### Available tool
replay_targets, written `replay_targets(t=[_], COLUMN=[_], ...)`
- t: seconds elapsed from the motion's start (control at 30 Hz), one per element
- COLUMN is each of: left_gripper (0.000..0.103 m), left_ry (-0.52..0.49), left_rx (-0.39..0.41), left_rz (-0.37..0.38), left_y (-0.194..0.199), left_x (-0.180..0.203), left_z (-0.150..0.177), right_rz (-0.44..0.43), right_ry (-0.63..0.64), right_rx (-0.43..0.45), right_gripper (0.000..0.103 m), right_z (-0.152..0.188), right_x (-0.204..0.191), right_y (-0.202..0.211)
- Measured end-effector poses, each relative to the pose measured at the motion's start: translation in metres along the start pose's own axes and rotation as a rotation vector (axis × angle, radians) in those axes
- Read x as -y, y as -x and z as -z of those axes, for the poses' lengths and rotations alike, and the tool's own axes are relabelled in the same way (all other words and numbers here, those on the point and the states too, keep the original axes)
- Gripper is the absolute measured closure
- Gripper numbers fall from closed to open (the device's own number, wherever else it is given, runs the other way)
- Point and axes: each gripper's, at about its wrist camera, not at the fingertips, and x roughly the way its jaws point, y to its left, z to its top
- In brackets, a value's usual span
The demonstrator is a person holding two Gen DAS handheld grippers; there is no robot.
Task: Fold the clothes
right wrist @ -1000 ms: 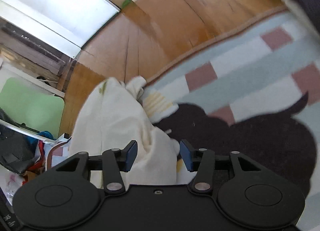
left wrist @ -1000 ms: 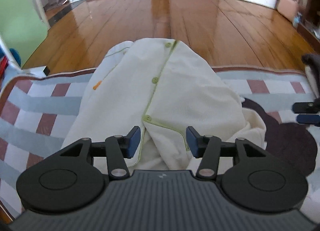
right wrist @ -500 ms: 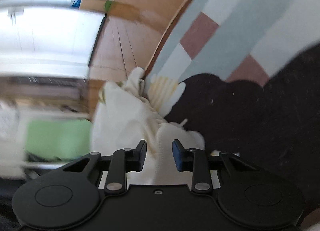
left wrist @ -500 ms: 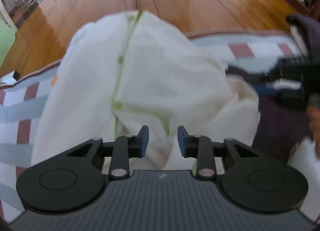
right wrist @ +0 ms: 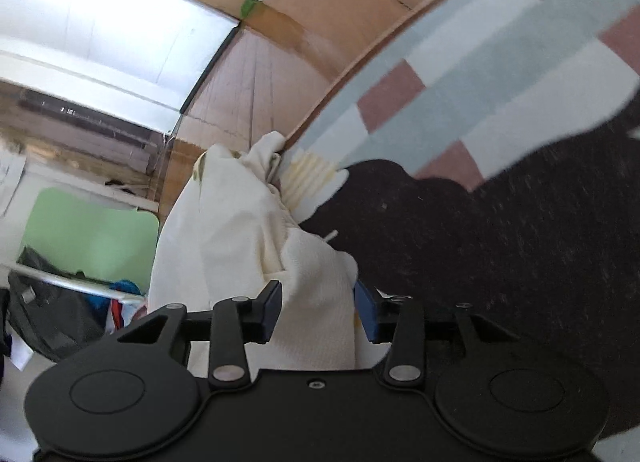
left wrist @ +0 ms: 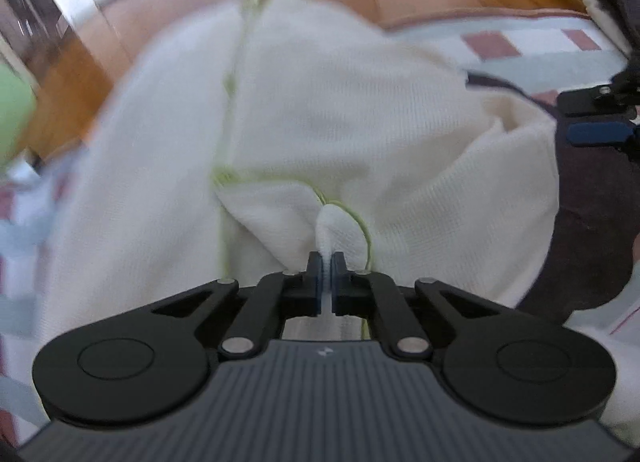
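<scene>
Left wrist view: the left gripper [left wrist: 327,276] has closed and pinches a fold of the cream garment [left wrist: 340,110], which lies heaped on the checked rug [left wrist: 520,42] by its far edge. Right wrist view: the right gripper [right wrist: 318,308] has just been widening, its jaws apart with garment [right wrist: 240,230] cloth between them, pads not clearly pressing.

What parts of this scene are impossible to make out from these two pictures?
- Left wrist view: the cream garment is motion-blurred, so its buttons are unreadable, and its near hem is hidden behind the left tongs.
- Right wrist view: whether the right tongs press the cloth; the fabric hides the pad faces.
- Both views: the patterned blanket is cut off by the frame edges.
</scene>
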Motion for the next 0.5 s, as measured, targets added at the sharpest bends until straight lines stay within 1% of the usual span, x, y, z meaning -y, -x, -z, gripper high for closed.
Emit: replay_targets(t=[0.07, 0.13, 0.17, 0.27, 0.33, 0.4, 0.5], left_gripper=[0.100, 0.100, 0.100, 0.100, 0.100, 0.100, 0.100], left_ry=[-0.019, 0.009, 0.047, 0.177, 0.238, 0.330, 0.388], left_rx=[0.101, 0.211, 0.250, 0.312, 0.332, 0.331, 0.326], left_rz=[-0.106, -0.200, -0.237, -0.300, -0.335, -0.267, -0.207], left_y=[0.023, 0.052, 0.067, 0.095, 0.106, 0.116, 0.114], left_x=[-0.004, -0.017, -0.026, -0.061, -0.080, -0.100, -0.111], left_z=[0.004, 0.010, 0.014, 0.025, 0.032, 0.041, 0.053], right_rz=[0.017, 0.040, 0.051, 0.092, 0.110, 0.098, 0.017], right_ry=[-0.013, -0.058, -0.087, -0.150, -0.152, -0.163, -0.223], right_rx=[0.006, 0.037, 0.058, 0.111, 0.143, 0.148, 0.102], right_gripper=[0.054, 0.045, 0.039, 0.038, 0.038, 0.037, 0.037], right_z=[0.001, 0.003, 0.005, 0.006, 0.007, 0.009, 0.015], right_x=[-0.006, -0.012, -0.016, -0.029, -0.037, -0.040, -0.031], right_y=[-0.002, -0.004, -0.004, -0.006, -0.007, -0.015, -0.031])
